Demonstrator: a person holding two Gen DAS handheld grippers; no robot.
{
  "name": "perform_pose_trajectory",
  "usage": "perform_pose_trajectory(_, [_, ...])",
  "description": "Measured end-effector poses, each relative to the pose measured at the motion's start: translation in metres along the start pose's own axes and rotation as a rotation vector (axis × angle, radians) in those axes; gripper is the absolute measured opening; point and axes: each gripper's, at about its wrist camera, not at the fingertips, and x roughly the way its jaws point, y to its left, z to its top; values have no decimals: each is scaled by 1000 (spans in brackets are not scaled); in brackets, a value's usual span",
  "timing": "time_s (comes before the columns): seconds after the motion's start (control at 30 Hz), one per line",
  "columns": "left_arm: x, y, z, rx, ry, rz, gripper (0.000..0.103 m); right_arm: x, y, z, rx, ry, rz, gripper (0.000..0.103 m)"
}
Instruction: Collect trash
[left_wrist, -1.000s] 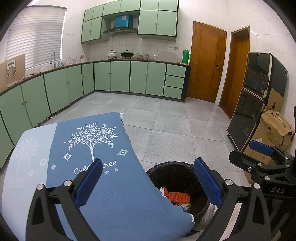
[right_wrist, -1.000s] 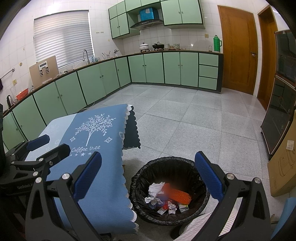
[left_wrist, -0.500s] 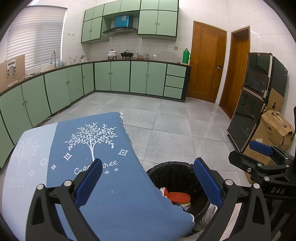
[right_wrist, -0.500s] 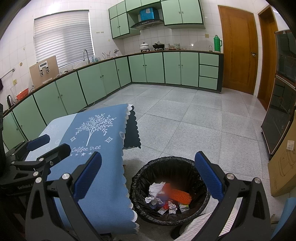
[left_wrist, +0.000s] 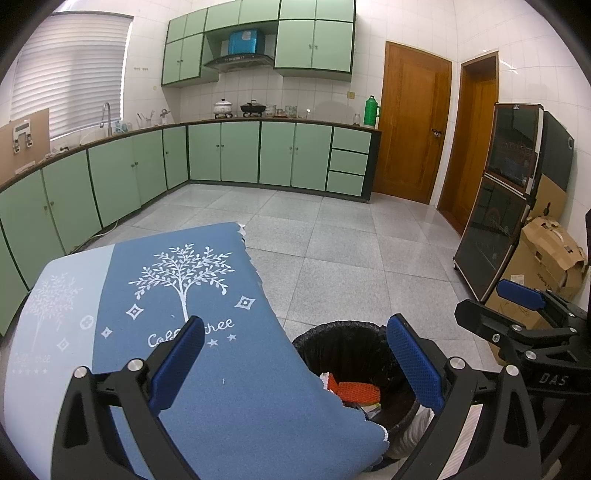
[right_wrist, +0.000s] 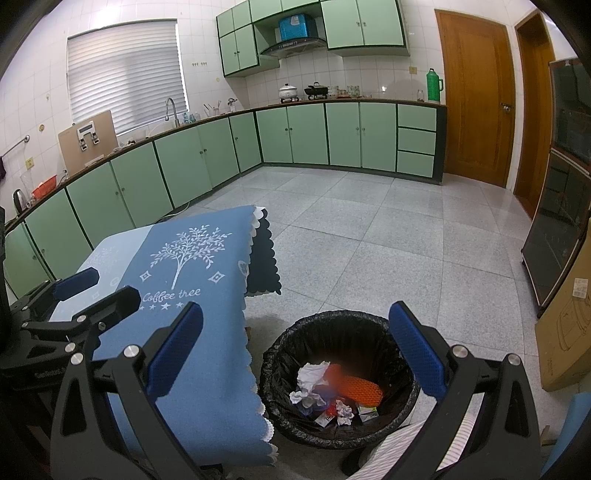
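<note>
Trash lies at the bottom of the black-lined bin, which stands on the floor just beside the table: we see crumpled white paper, an orange mesh piece and a few small wrappers heaped together there. From the left wrist view the same bin shows partly behind the edge of the blue cloth, with the orange piece peeking out. We judge the bin sits close against the table edge so that things can be dropped in with a short reach. Our right gripper hovers above the bin's mouth, its blue fingers spread wide with nothing between them, which reads to us as the pose after a release or a rest between pickups. Our left gripper hangs over the near corner of the table, its fingers equally wide apart and empty. The cloth, printed with a white tree, carries no loose item that we can make out in either view, so we judge the collecting is largely done, though the table part under our grippers is hidden. Beyond that, green cabinets line the walls and a cardboard box sits by the dark glass-front cabinet.
</note>
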Motion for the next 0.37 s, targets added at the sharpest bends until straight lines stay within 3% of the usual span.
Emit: perform_pose_trajectory(0.37, [0, -2, 1, -3, 8, 6, 97, 1, 1, 0, 1, 3, 2, 98])
